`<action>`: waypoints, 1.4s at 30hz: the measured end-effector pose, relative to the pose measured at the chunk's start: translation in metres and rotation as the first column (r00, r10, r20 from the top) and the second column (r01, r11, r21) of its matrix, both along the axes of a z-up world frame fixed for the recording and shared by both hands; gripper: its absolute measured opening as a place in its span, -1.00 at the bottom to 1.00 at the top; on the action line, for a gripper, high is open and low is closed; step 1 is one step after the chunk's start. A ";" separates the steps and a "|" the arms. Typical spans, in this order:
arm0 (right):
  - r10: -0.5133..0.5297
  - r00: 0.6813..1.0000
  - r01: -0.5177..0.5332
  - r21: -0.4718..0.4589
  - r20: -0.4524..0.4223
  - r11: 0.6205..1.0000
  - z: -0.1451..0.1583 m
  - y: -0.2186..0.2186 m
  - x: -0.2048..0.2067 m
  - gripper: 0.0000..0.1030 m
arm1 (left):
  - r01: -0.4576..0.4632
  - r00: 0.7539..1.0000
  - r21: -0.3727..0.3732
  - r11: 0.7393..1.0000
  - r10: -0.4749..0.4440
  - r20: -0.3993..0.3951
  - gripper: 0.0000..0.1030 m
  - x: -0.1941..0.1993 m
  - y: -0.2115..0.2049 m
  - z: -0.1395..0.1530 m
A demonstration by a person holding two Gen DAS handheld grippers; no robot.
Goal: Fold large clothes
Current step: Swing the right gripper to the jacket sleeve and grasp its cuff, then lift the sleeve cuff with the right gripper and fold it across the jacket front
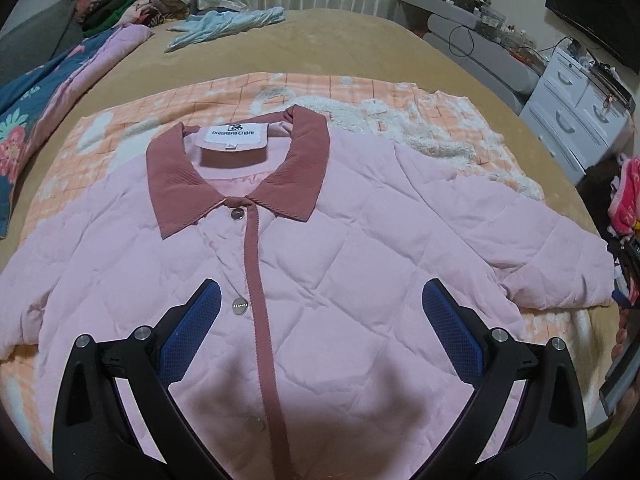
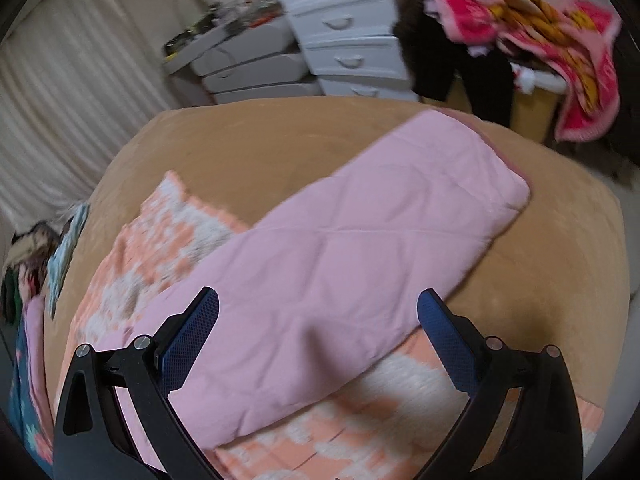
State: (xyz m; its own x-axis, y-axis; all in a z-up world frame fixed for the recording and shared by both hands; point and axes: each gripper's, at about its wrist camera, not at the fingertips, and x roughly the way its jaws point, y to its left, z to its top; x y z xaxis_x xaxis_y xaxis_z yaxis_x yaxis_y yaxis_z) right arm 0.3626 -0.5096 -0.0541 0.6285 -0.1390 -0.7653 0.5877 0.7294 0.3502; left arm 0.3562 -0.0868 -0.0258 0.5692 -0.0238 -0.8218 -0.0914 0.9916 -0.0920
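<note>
While pink quilted jacket [image 1: 320, 248] lies flat on bed [image 1: 340, 36], left claw [image 1: 320, 308] and right claw [image 2: 318, 312] hover spread apart, gripping nothing.

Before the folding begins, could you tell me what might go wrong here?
1. The pink quilted jacket lies on a loose orange checked blanket; the tongs may pinch both layers.
2. The sleeve reaches toward the bed's edge and could slide off.
3. Puffy padding may spring a fold back open.
</note>
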 end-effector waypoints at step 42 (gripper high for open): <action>0.138 0.881 -0.077 -0.151 0.452 0.985 0.077 -0.014 -0.013 -0.70 | -0.078 0.996 0.008 0.997 0.078 0.050 0.84 0.013 0.054 0.017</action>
State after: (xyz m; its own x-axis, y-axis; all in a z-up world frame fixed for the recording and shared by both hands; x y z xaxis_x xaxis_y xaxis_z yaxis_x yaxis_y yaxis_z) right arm 0.3494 -0.5232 0.0228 0.9215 -0.1255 -0.3675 0.2983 0.8346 0.4631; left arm 0.3696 -0.0332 -0.0092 0.6091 0.0301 -0.7925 -0.1639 0.9825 -0.0886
